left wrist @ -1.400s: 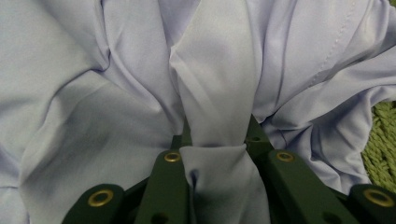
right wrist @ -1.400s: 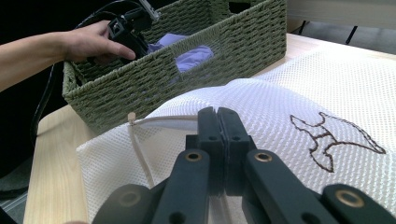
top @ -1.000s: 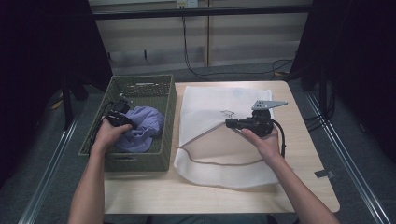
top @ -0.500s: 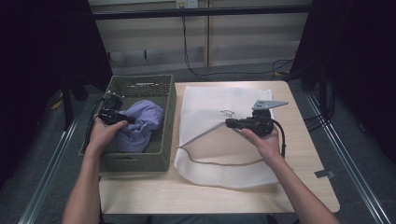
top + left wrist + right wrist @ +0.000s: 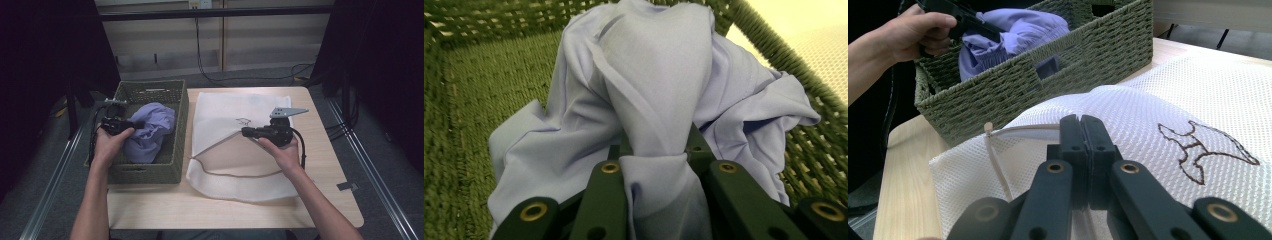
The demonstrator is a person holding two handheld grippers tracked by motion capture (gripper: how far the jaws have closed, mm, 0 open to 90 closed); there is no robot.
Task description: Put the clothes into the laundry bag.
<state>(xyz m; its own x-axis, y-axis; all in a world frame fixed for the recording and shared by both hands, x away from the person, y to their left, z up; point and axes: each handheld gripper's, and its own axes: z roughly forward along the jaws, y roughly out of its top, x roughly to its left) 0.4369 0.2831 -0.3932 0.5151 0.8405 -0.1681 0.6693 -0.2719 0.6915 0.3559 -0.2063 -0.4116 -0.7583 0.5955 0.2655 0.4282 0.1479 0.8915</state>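
Observation:
A green woven basket stands at the table's left and holds a lilac cloth. My left gripper is inside the basket, shut on a bunched fold of that cloth, which drapes up and over the jaws of the left gripper. To the right lies a white mesh bag with a zip along its open mouth. My right gripper is shut on the bag's upper layer at the mouth and holds it raised. In the right gripper view the right gripper has its jaws pressed together against the mesh bag.
The basket sits close against the bag's left edge. Bare wooden tabletop shows to the right of the bag and along the front. A small piece of tape lies near the right edge. Cables trail behind the table.
My left hand has drawn a little to the left and back in the basket, pulling the lilac cloth up with it. The right gripper has held still on the bag.

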